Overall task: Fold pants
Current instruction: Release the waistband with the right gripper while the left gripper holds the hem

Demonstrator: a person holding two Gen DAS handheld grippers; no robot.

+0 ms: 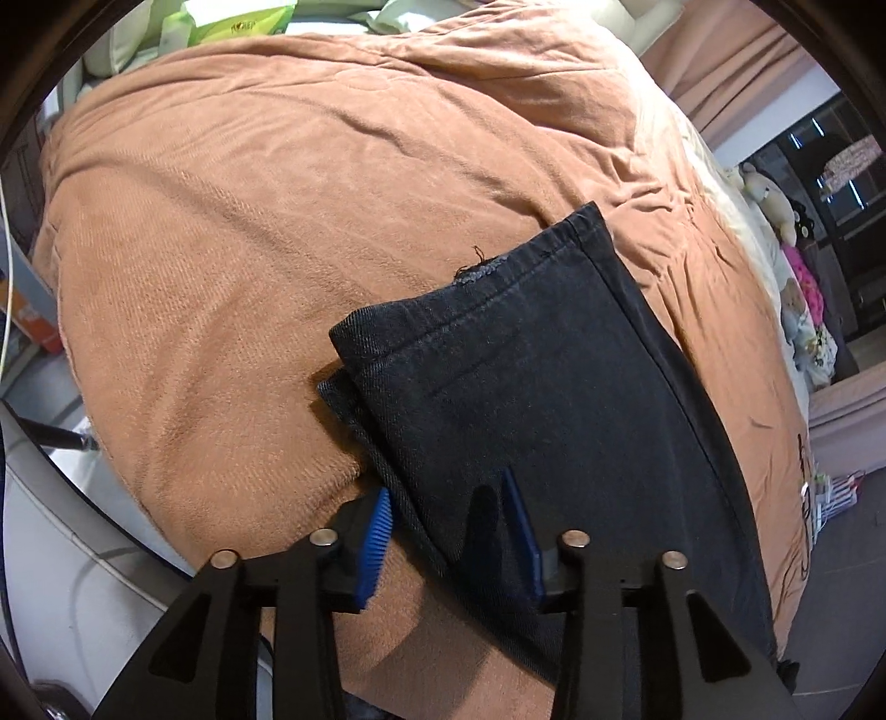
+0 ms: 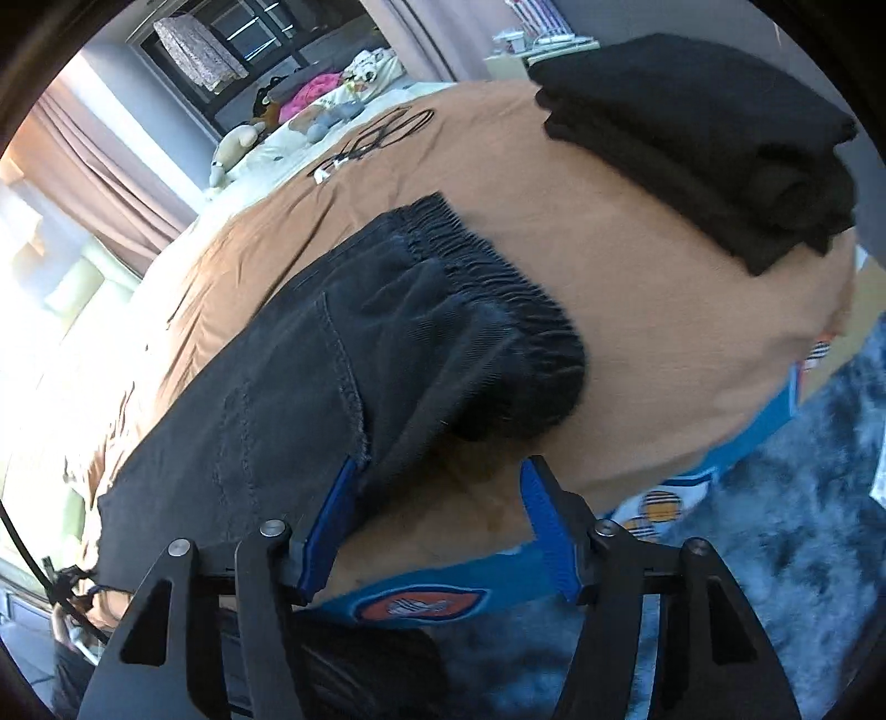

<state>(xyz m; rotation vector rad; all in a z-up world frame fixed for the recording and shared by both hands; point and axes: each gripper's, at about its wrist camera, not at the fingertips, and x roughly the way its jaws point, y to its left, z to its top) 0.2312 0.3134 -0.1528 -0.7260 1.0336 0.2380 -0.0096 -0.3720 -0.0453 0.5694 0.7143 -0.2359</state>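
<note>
Pants (image 1: 531,376) on tan blanket (image 1: 249,249)

Legible text is almost absent in both views. In the left wrist view, a green package (image 1: 243,22) beyond the far edge of the bed carries a short printed word in dark letters; the characters are too small and distorted to read. An orange and white box (image 1: 25,321) at the left edge bears markings that cannot be resolved. In the right wrist view, black script-like line work (image 2: 376,135) lies on the brown blanket (image 2: 637,266); no letters can be made out. An orange oval emblem (image 2: 418,603) on the blue sheet (image 2: 554,559) shows a pattern, no readable characters.
</note>
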